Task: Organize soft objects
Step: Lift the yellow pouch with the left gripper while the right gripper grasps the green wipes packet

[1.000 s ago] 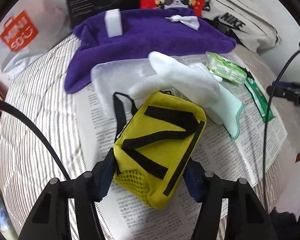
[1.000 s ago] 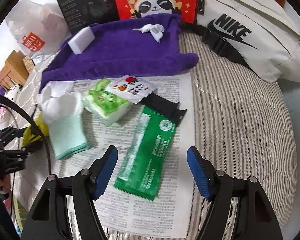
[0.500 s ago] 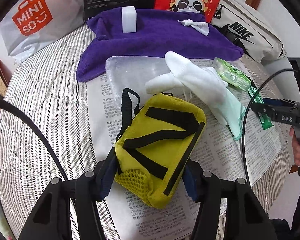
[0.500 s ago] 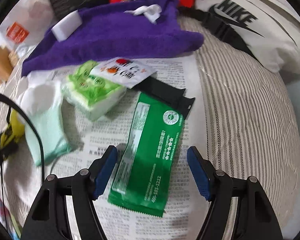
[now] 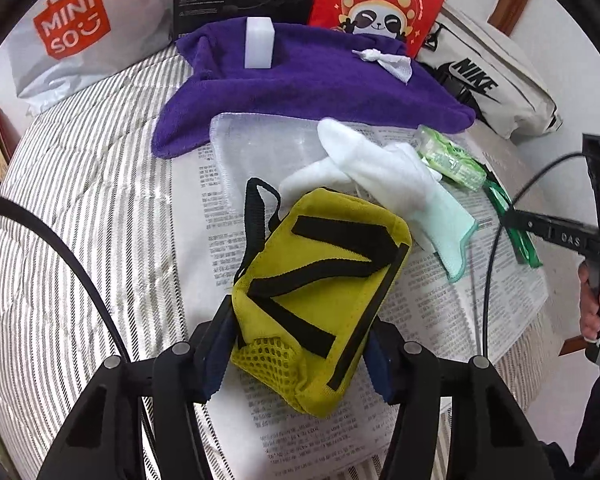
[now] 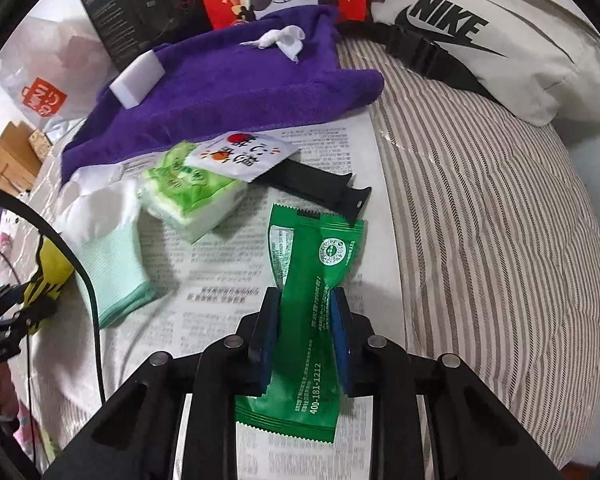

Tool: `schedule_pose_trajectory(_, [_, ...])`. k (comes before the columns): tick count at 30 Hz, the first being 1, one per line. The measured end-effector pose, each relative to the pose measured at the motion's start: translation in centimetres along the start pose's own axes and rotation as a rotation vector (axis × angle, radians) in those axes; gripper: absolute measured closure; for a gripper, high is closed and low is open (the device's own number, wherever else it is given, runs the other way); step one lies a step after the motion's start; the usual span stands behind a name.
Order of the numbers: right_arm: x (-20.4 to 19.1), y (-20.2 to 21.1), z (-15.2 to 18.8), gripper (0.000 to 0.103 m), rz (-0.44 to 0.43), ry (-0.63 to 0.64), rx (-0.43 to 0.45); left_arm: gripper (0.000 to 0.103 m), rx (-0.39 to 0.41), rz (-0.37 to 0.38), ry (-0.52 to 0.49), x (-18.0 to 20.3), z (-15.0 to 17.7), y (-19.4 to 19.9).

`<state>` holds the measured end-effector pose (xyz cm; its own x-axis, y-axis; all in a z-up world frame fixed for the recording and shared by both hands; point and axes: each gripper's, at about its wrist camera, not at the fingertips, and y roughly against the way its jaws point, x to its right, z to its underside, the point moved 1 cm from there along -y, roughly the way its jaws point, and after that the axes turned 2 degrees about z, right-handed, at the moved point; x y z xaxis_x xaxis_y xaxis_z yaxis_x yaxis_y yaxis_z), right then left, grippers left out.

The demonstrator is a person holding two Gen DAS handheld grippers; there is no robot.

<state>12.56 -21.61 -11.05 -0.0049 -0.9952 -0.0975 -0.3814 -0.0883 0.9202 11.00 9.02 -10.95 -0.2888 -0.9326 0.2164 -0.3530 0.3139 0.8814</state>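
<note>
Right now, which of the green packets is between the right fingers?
The long dark green sachet, pinched as the fingers close. The pale green tissue pack lies free further up the newspaper, partly under a white sachet.

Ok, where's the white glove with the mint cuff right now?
The glove lies on the newspaper, just past the yellow pouch in the left wrist view, beside the green tissue pack.

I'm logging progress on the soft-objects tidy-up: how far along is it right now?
Done: nothing looks sorted yet. In hand: the left gripper clamps the yellow pouch; the right gripper is closing on the green packet, creasing it. Left: the white glove, tissue pack and sachet lie loose on the newspaper.
</note>
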Motion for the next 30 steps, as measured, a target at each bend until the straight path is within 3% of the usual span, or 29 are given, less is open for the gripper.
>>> schedule_pose_trajectory(4, [-0.7,1.5,0.6,0.078,-0.051,0.022,0.013,0.048,0.012,0.002,0.010,-0.4,0.2,0.8])
schedule_pose_trajectory(14, [-1.3,4.0,0.7,0.078,-0.067,0.057,0.061,0.048,0.067,0.029,0.016,-0.1,0.7,4.0])
schedule_pose_trajectory(30, [-2.7,5.1,-2.8,0.078,-0.083,0.109,0.114,0.048,0.126,0.050,0.001,0.7,-2.0,6.5])
